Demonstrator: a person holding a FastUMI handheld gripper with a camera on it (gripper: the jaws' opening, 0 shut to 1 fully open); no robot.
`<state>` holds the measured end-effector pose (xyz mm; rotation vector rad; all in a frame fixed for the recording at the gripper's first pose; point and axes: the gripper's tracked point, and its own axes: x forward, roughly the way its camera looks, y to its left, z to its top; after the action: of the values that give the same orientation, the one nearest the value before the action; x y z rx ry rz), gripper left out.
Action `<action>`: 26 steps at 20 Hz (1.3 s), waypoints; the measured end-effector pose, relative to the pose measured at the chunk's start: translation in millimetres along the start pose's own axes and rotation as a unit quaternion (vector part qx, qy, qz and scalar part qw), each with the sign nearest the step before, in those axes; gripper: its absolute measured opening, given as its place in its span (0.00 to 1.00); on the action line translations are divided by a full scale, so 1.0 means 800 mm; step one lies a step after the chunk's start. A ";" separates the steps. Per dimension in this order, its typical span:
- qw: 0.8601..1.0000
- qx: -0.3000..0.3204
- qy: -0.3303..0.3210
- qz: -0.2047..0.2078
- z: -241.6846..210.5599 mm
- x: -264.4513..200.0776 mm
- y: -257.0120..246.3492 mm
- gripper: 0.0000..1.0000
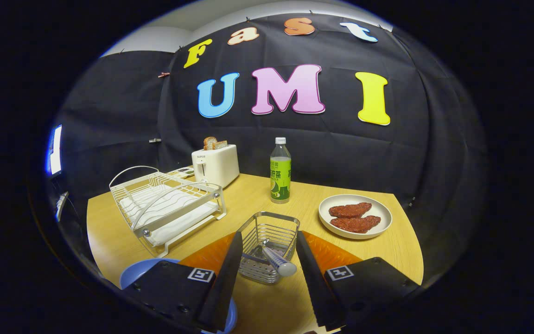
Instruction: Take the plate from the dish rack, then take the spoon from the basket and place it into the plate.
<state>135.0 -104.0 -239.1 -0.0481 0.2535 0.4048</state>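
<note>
Hand-held gripper (267, 260) spread wide, grasping nothing, fingers flanking a wire basket (269, 234) on a wooden counter (257, 197). Inside the basket, between the fingers: spoon (276, 263), pale handle leaning out toward the camera, not yet touched. Blue plate (139, 273) flat on the counter beneath the left finger, near the empty white dish rack (167, 206). Judged from that: plate step apparently done, spoon pick-up and placing into the blue plate left. Farther back: toaster (216, 164) with bread, green bottle (280, 171), white dish of red meat (355, 216).
</note>
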 end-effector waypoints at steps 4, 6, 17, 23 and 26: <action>1.000 -0.021 -0.017 0.014 -0.001 0.007 0.016 0.72; 0.999 -0.027 -0.014 0.014 -0.007 0.013 0.017 0.60; 1.000 -0.020 0.004 -0.010 -0.007 0.031 0.016 0.21; 1.000 0.008 0.015 -0.023 0.018 0.028 0.002 0.19; 0.999 0.016 0.011 -0.027 0.042 0.021 -0.007 0.19</action>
<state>159.7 -99.6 -211.1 -0.0276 0.2795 0.3462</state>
